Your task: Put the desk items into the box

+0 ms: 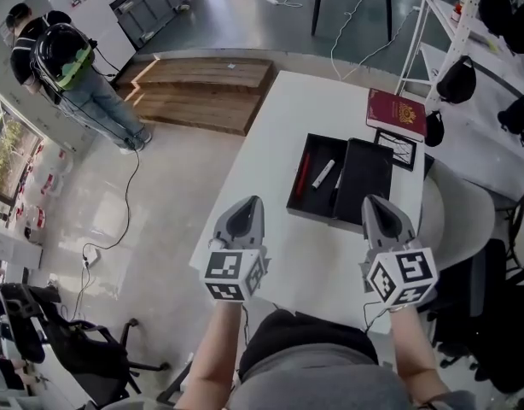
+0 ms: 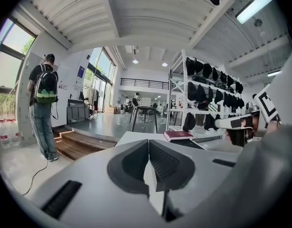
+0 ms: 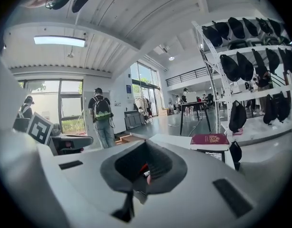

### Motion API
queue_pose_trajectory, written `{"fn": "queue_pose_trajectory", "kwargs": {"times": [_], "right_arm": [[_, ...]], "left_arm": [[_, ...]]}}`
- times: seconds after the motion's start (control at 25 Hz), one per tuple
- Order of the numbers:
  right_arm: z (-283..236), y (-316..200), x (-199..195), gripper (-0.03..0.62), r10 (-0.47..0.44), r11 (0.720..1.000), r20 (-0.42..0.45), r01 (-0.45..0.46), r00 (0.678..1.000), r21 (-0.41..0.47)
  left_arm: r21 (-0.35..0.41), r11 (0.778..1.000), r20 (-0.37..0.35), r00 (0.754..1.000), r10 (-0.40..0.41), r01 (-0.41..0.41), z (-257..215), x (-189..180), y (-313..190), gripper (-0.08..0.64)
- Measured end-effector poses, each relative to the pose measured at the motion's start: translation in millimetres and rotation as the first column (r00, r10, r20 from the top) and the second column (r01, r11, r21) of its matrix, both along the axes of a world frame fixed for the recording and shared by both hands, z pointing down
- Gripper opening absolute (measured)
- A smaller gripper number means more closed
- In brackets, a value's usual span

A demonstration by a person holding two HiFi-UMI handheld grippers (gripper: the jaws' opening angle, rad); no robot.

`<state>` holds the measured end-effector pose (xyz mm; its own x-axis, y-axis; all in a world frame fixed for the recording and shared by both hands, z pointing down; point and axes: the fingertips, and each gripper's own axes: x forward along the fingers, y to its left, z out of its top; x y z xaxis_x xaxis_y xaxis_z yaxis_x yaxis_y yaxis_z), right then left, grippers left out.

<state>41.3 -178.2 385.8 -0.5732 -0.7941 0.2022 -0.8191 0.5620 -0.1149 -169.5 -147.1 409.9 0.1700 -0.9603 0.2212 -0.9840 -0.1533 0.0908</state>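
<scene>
Left tongs (image 1: 247, 203) clenched and empty over white table (image 1: 279, 126), then open black box (image 1: 298, 196) on it with red pen (image 1: 304, 173) and white marker (image 1: 323, 173) inside, right tongs (image 1: 375, 202) also clenched and empty near its corner, red book (image 1: 396, 111) beyond.

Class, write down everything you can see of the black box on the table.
The box is black, shallow and rectangular, with a matte look like card. It lies open on the white table. A flat black panel, probably its lid, lies against its right side; whether it is hinged cannot be told. Inside, a red pen and a white marker lie side by side. Nothing else touches the box.
</scene>
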Motion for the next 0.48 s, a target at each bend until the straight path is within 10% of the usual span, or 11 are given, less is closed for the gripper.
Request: {"fn": "queue_pose_trajectory", "kwargs": {"times": [0.48], "right_arm": [[1.3, 3.1, -8.0, 0.003, -0.021, 1.000, 0.015, 0.021, 1.000, -0.003]], "left_arm": [[0.004, 1.000, -0.015, 1.000, -0.004, 0.004, 2.5, -4.0, 6.6, 0.008]]}}
